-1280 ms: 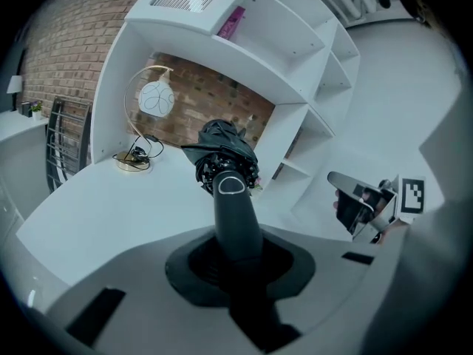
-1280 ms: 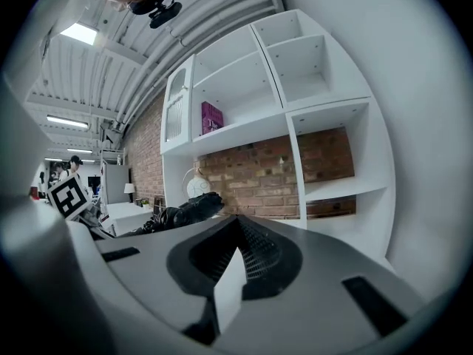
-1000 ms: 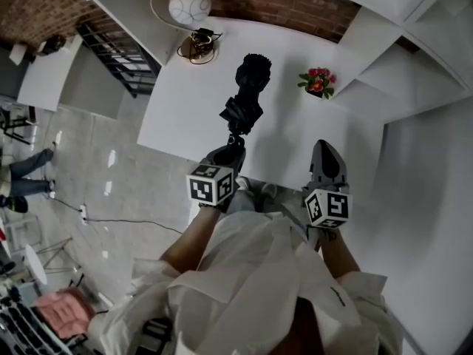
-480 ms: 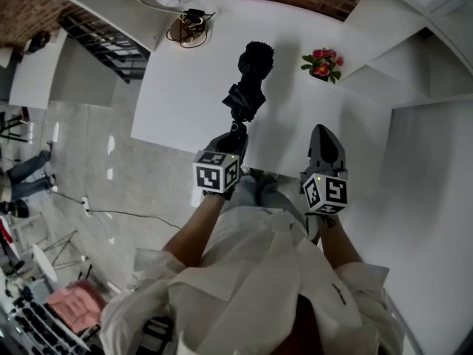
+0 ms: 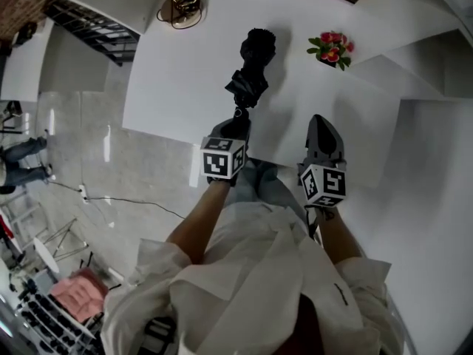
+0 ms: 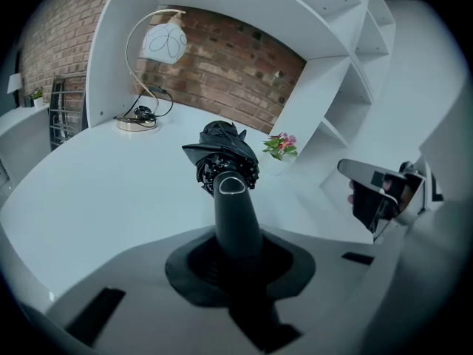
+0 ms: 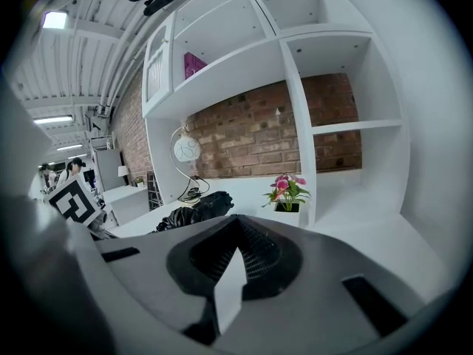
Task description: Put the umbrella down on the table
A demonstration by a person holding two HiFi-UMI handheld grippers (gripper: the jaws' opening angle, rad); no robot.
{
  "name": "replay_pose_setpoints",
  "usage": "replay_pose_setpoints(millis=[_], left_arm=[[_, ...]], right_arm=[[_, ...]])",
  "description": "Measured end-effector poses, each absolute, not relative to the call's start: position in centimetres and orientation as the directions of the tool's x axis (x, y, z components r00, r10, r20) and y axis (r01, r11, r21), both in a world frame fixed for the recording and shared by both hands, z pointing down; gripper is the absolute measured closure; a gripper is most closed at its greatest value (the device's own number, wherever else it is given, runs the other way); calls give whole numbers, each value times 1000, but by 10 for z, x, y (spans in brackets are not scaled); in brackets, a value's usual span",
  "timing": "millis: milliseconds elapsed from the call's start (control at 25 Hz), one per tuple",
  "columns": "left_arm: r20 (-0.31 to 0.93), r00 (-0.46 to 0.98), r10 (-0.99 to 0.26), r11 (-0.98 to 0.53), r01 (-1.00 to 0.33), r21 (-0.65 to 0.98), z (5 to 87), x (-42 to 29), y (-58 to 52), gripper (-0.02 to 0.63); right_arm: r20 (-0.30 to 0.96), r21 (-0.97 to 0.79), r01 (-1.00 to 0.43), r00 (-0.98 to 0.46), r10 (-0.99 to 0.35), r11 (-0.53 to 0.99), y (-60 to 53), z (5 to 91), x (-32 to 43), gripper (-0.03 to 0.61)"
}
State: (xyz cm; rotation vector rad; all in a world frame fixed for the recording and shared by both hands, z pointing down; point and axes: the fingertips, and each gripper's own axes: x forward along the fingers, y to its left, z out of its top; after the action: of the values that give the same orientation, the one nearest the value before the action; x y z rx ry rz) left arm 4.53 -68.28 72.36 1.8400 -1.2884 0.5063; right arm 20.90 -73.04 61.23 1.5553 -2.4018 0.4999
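Markings: black-and-white square codes on both gripper cubes. Left gripper point(image 5: 235, 130) is clamped narrowly on the handle of the black folded umbrella point(image 5: 253, 69), which reaches away over the white table point(image 5: 177, 80); contact with the top cannot be told. Right gripper point(image 5: 320, 124) is closed and empty, to the right. Far left a lamp point(image 6: 159, 43), far right a flower pot point(image 5: 331, 48); white shelving point(image 7: 325, 87) and a brick wall point(image 6: 229, 76) stand behind.

Lamp point(image 5: 181, 9) cut off by the top edge with only base and cable seen, umbrella point(image 6: 222, 150) handle end buried between left gripper point(image 6: 236, 254) jaws, person point(image 5: 22, 152) cropped at left edge
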Motion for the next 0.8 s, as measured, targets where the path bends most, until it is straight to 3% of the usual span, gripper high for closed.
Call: replay_pose_setpoints(millis=[800], left_arm=[[760,319,-566,-148,-946,287,773,51,-678,533]], right_arm=[[400,-163,-918,-395,-827,360,-720,628,213,560]])
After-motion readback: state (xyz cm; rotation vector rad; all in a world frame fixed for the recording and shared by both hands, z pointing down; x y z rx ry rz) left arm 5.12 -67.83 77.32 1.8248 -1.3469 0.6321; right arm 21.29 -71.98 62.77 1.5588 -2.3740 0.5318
